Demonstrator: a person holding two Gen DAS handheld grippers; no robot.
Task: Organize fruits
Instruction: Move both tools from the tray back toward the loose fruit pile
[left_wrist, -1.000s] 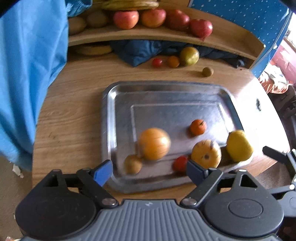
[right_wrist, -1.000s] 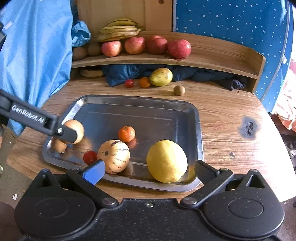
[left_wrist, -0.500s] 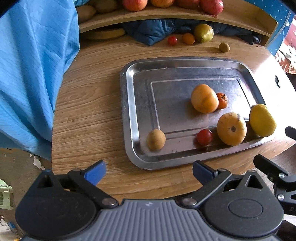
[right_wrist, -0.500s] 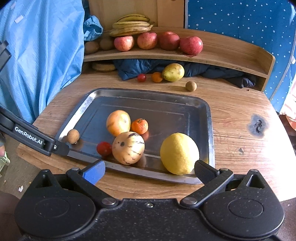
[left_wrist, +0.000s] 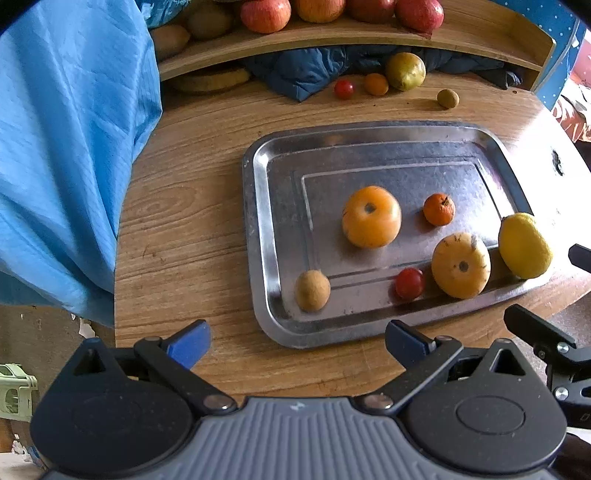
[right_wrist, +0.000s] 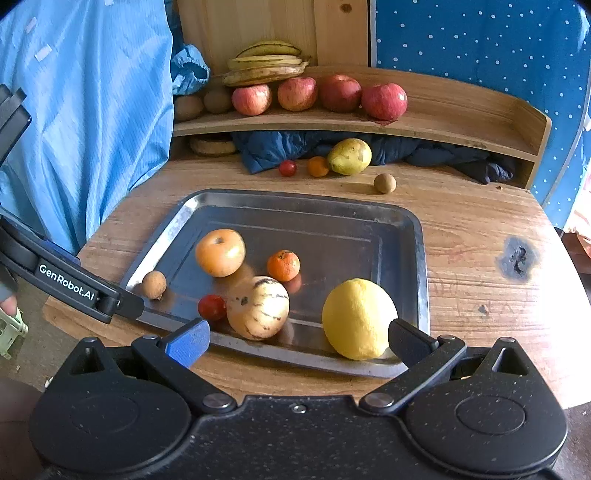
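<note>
My left gripper (left_wrist: 297, 345) hangs wide open and holds nothing, above the near edge of the wooden surface (left_wrist: 184, 236), just short of the metal tray (left_wrist: 255, 229). My right gripper (right_wrist: 299, 341) is wide open too, nothing in it, poised at the tray's near rim with the big yellow lemon (right_wrist: 357, 318) just in front of its right finger.

Six fruits lie on the tray. The round orange fruit (left_wrist: 371, 216) sits near the middle, apart from the others. The small tangerine (left_wrist: 439, 209) is just to its right. Toward the near rim, the pale striped melon (left_wrist: 461, 264) is just beside the cherry tomato (left_wrist: 409, 283), and the lemon (left_wrist: 524, 245) rests at the tray's right edge. The small brown fruit (left_wrist: 312, 290) lies alone in the near left corner.

Beyond the tray, on the surface, I see another cherry tomato (right_wrist: 287, 168), a small orange fruit (right_wrist: 318, 166), a yellow-green pear (right_wrist: 349, 156) and a brown round fruit (right_wrist: 384, 183). Up on the shelf (right_wrist: 443, 122), four red apples (right_wrist: 339, 93) stand in a row beneath a bunch of bananas (right_wrist: 266, 66).
</note>
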